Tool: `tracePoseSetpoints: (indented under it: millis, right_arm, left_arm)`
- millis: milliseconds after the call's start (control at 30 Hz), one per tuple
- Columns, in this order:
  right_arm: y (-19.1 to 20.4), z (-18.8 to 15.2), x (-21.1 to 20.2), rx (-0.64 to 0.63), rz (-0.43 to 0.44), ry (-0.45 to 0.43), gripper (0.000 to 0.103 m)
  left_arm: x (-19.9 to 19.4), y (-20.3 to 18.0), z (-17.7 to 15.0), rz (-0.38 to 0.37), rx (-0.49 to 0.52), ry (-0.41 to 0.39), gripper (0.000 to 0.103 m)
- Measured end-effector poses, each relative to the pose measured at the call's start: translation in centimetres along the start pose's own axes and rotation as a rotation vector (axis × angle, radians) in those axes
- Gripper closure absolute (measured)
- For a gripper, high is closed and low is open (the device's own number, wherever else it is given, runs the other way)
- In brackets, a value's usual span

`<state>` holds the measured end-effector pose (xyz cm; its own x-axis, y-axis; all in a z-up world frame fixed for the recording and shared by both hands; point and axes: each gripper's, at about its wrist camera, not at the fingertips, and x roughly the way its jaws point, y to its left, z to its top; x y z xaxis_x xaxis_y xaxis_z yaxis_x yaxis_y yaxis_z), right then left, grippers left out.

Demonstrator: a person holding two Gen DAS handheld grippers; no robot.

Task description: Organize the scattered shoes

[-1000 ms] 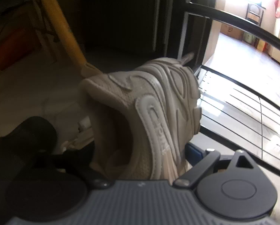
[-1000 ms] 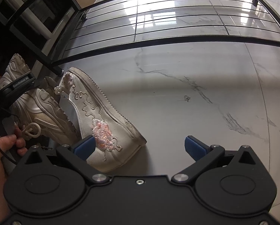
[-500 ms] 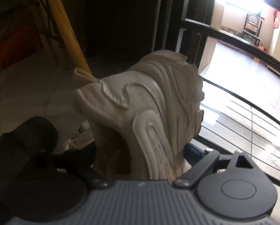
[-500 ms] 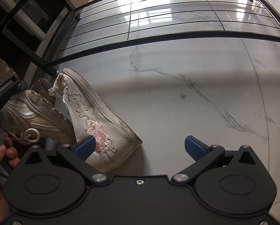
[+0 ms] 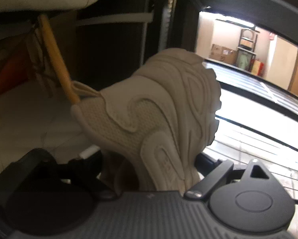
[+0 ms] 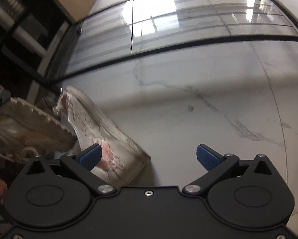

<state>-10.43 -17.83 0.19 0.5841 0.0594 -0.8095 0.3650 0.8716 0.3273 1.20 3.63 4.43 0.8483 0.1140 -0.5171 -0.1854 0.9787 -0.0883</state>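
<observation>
While the left gripper (image 5: pixel 164 171) is clamping a cream chunky sneaker (image 5: pixel 158 115) by its heel end, that shoe is rising straight out from between the jaws, sole turned to the jaws' right and toe pointing away. Its serrated sole edge is also showing at the far left of the right wrist view, where the picture is blurring. Beyond the jaws' right side a black metal rack (image 5: pixel 258 103) is running across the bright tiled floor; to their left a yellow wooden leg (image 5: pixel 57 59) is slanting down.

Over on the other side, the right gripper (image 6: pixel 149 155) is hanging wide open with nothing between its blue pads (image 6: pixel 206 156) — only marble floor (image 6: pixel 198 99) is lying ahead. An embroidered white shoe (image 6: pixel 101 131) is lying on that floor just beyond the left pad, its pink flower patch partly behind it and its toe pointing away toward the rack's corner.
</observation>
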Motion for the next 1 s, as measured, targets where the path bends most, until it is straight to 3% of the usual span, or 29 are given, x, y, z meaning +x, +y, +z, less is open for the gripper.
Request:
tracePoseSetpoints:
  millis: [267,400,600,733,833,1000]
  right_arm:
    - [-3.0,1.0,-4.8,0.138,0.005,-0.182,0.000]
    - [-6.0,1.2,-7.7,0.227,0.006,-0.245,0.000]
    - [-9.9,1.2,-11.0,0.305,0.019,-0.274,0.000]
    - [-11.9,1.2,-12.9,0.335,0.029,-0.283,0.000]
    - [-13.2,1.5,-13.7,0.344,0.029,-0.295,0.000]
    - [-16.7,2.0,-14.9,0.425,-0.013,-0.343,0.000]
  left_arm:
    - [-4.4,-5.5,-1.3,-0.030,0.203,-0.102,0.011]
    - [-5.9,-6.5,-1.5,-0.073,0.198,-0.125,0.011]
    - [-8.6,-8.5,-1.7,-0.172,0.186,-0.070,0.011]
    - [-9.7,-11.0,-3.0,-0.295,0.233,-0.040,0.011]
    - [-10.6,-14.1,-4.4,-0.457,0.269,0.056,0.011]
    - [-11.2,-17.3,-7.5,-0.518,0.346,0.166,0.011]
